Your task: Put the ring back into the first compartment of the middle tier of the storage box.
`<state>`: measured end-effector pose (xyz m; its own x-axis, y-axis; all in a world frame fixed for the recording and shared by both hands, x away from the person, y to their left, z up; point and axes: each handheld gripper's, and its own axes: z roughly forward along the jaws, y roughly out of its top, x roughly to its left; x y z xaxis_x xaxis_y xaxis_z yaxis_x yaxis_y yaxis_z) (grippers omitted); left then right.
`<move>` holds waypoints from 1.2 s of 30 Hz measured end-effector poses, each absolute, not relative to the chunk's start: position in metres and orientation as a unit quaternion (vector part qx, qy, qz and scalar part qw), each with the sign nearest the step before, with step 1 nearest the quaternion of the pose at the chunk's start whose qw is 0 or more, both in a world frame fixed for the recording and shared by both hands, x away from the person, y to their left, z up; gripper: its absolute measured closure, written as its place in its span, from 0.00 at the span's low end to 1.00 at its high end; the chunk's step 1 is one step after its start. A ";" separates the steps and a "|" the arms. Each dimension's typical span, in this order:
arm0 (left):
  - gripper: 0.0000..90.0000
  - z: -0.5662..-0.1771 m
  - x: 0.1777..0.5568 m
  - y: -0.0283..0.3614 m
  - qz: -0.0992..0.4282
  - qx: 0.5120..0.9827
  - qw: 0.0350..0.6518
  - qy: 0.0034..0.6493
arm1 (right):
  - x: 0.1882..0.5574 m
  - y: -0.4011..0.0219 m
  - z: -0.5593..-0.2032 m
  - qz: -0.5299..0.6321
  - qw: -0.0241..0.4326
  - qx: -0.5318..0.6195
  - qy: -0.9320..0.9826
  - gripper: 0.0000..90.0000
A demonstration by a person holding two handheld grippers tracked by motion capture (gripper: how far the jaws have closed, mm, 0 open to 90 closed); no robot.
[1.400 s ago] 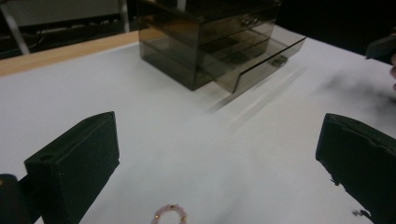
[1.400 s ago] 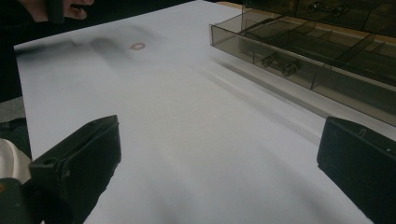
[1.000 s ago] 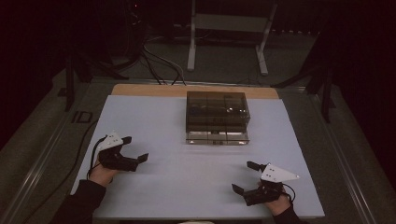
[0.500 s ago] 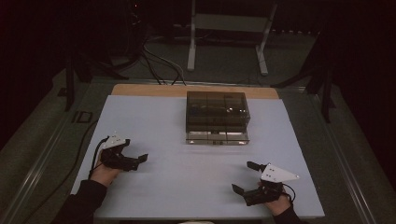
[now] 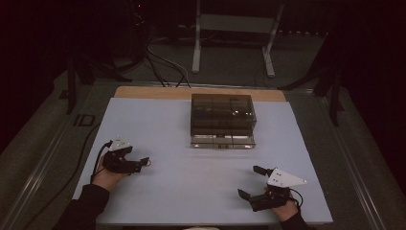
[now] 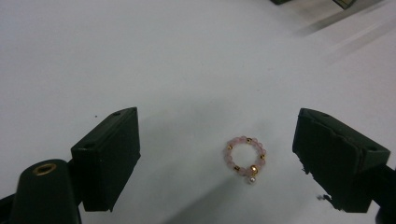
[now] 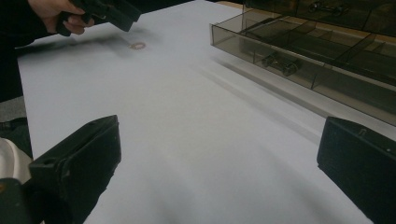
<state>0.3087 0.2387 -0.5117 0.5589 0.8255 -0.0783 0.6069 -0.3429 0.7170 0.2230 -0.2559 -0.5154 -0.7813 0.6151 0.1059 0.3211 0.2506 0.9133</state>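
A small bracelet of pink beads with gold spacers and a pearl charm [image 6: 245, 155] lies flat on the white table sheet [image 5: 191, 191]. My left gripper [image 6: 215, 158] hangs just over it. Its jaws stand either side of the bracelet and have just been closing, but the pads are still apart from it. From above, the left gripper [image 5: 143, 162] is at the left of the sheet, with the bracelet [image 5: 149, 162] at its tips. My right gripper [image 5: 250, 181] rests open near the front right with nothing between its jaws [image 7: 219, 163].
A smoky see-through compartment box [image 5: 222, 120] stands at the middle back of the sheet. Small dark items lie in some of its cells [image 7: 280, 63]. A wooden strip [image 5: 158, 92] borders the far edge. Cables and stand legs lie on the floor beyond.
The left gripper has shifted slightly toward the near edge and lower over the bracelet. The right gripper has kept still.
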 end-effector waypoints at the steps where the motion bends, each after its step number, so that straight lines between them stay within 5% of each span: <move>1: 0.22 -0.512 0.309 0.239 0.150 0.805 0.362 0.445 | 0.223 -0.256 -0.515 0.533 0.138 0.300 0.779 0.00; 8: 0.48 -0.514 0.308 0.235 0.144 0.816 0.354 0.433 | 0.223 -0.256 -0.515 0.533 0.138 0.300 0.779 0.00; 26: 0.80 -0.522 0.311 0.227 0.131 0.830 0.328 0.432 | 0.223 -0.256 -0.515 0.533 0.138 0.300 0.779 0.00; 36: 0.88 -0.526 0.314 0.225 0.120 0.835 0.326 0.427 | 0.223 -0.256 -0.515 0.532 0.139 0.300 0.779 0.00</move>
